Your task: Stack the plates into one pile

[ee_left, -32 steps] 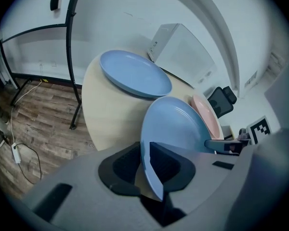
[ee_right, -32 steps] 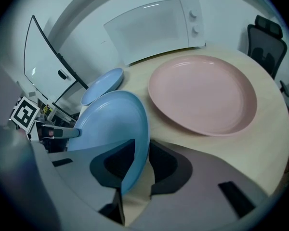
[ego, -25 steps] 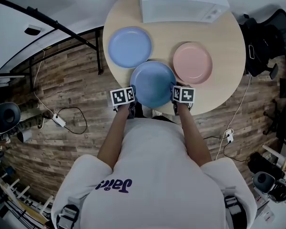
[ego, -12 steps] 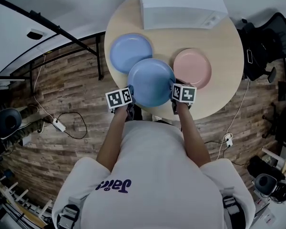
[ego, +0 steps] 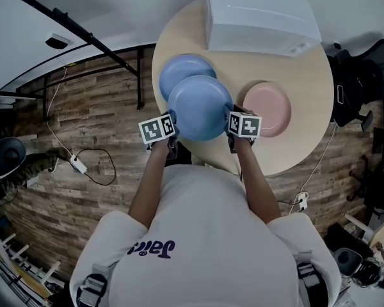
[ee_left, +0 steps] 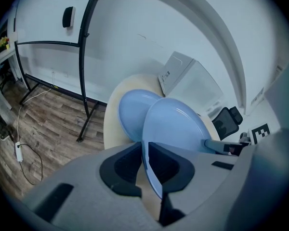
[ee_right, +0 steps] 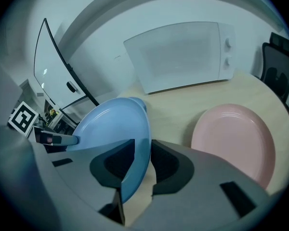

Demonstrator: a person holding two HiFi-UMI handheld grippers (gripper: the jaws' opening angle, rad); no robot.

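Round bench (ego: 310, 88) carries a white microwave (ego: 259, 15). A blue plate (ego: 200, 107) hangs raised between both tools, partly over a second blue plate (ego: 179, 69) just beyond them. A pink plate (ego: 272, 110) lies beside the right tool (ego: 230, 119). That tool and the left tool (ego: 173, 125) each clench an opposite rim of the raised plate.

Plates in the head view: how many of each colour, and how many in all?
Blue: 2, lifted blue plate and flat blue plate
Pink: 1, pink plate
Total: 3
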